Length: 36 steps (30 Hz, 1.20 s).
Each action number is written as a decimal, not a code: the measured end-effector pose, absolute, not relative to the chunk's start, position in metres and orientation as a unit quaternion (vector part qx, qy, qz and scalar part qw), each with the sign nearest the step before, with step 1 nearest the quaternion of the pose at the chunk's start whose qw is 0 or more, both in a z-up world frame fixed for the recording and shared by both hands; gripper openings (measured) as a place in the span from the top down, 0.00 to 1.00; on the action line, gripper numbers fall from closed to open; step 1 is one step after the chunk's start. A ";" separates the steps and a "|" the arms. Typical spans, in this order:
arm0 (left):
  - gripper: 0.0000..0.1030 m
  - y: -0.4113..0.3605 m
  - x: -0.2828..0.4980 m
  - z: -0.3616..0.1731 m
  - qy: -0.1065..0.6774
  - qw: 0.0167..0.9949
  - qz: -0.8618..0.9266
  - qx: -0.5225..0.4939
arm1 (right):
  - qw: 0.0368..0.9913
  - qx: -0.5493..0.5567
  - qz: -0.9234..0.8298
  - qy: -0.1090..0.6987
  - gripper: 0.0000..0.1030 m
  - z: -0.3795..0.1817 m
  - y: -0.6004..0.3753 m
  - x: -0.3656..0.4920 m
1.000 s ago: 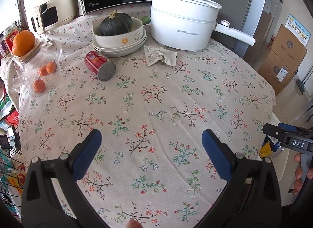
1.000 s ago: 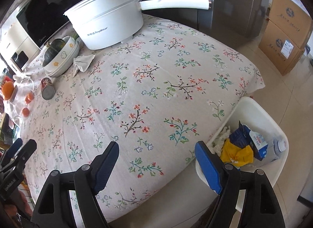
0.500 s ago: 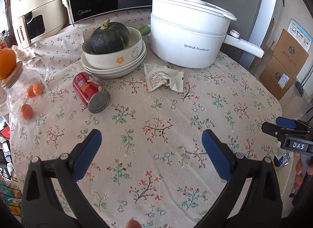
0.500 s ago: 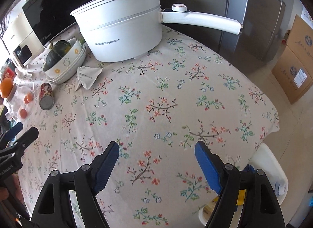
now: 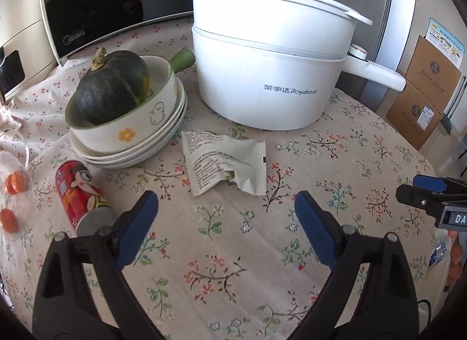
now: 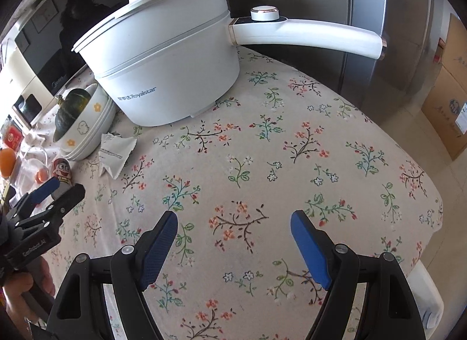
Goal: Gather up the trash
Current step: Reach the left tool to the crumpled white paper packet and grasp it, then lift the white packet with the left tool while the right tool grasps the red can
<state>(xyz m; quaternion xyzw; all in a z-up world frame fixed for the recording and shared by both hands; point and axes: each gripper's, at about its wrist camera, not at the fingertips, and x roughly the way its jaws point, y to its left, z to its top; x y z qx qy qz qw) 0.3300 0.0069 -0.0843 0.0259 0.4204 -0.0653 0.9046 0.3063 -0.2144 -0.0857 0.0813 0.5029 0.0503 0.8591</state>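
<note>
On the flowered surface (image 5: 335,147) the white pot (image 5: 271,77) serves as landmark: there is 1 of it, with 1 long handle. Just in front of the pot lies 1 crumpled white wrapper (image 5: 224,164), printed text up, flat on the cloth and touched by nothing. To the pot's left stands 1 stack of bowls (image 5: 131,135) holding 1 dark green squash (image 5: 111,88); further left and nearer lies 1 red can (image 5: 78,191) on its side, its end partly hidden behind a blue pad. 3 small orange fruits (image 5: 16,183) show at the left edge inside clear glass that is cut off and hard to make out. The left tongs (image 5: 226,214) hover in front of the wrapper, jaws wide apart and holding nothing. The right tongs (image 6: 233,234) hang over bare cloth well to the pot's right front, jaws likewise spread and vacant. Behind the pot, 1 microwave (image 5: 102,4) is cropped by the frame.
</note>
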 end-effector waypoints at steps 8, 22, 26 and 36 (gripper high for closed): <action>0.25 0.001 0.374 -0.108 0.439 0.896 -0.060 0.015 | 0.863 0.116 0.029 0.491 0.21 -0.086 -0.262 0.326; 0.93 0.013 0.375 -0.108 0.436 0.898 -0.057 -0.014 | 0.847 0.140 0.007 0.513 0.21 -0.118 -0.281 0.332; 0.94 0.020 0.351 -0.084 0.418 0.906 -0.068 -0.023 | 0.853 0.131 0.024 0.505 0.21 -0.104 -0.262 0.325; 0.95 0.118 0.257 -0.028 0.400 0.915 -0.018 -0.046 | 0.863 0.107 0.090 0.486 0.21 -0.071 -0.165 0.324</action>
